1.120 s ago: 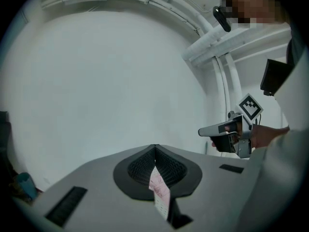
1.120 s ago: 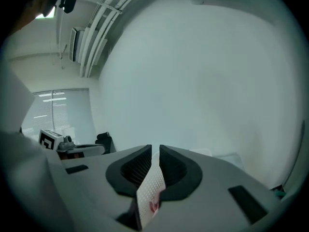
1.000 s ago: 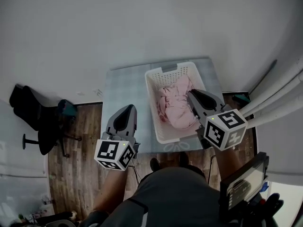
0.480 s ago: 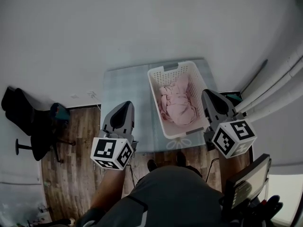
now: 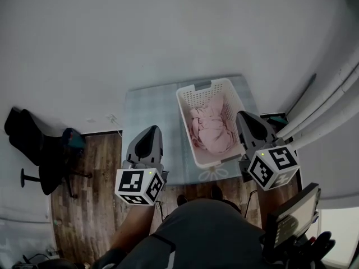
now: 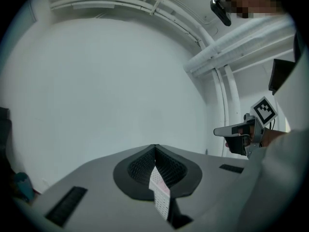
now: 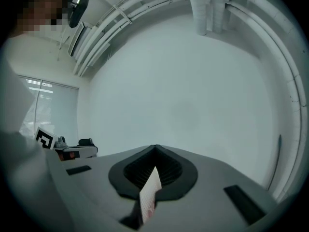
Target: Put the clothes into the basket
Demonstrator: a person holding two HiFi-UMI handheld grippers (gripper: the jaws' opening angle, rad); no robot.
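A white slotted basket (image 5: 187, 121) stands on the right half of a small grey-blue table (image 5: 148, 108). Pink clothes (image 5: 210, 132) lie bunched inside it. My right gripper (image 5: 245, 117) hangs just right of the basket's rim, shut and empty. My left gripper (image 5: 152, 129) hovers over the table's near left edge, also shut with nothing in it. In the left gripper view the jaws (image 6: 154, 147) meet against a bare white wall; the right gripper view shows its jaws (image 7: 155, 148) the same way. Neither gripper view shows the basket.
A black office chair (image 5: 36, 144) stands on the wood floor (image 5: 92, 189) to the left. White pipes (image 5: 331, 108) run down the right side. A dark screen (image 5: 289, 217) sits by my right hip. The wall lies right behind the table.
My right gripper has drawn back from over the basket's right side and the clothes to a spot beside the rim. The left gripper has barely shifted.
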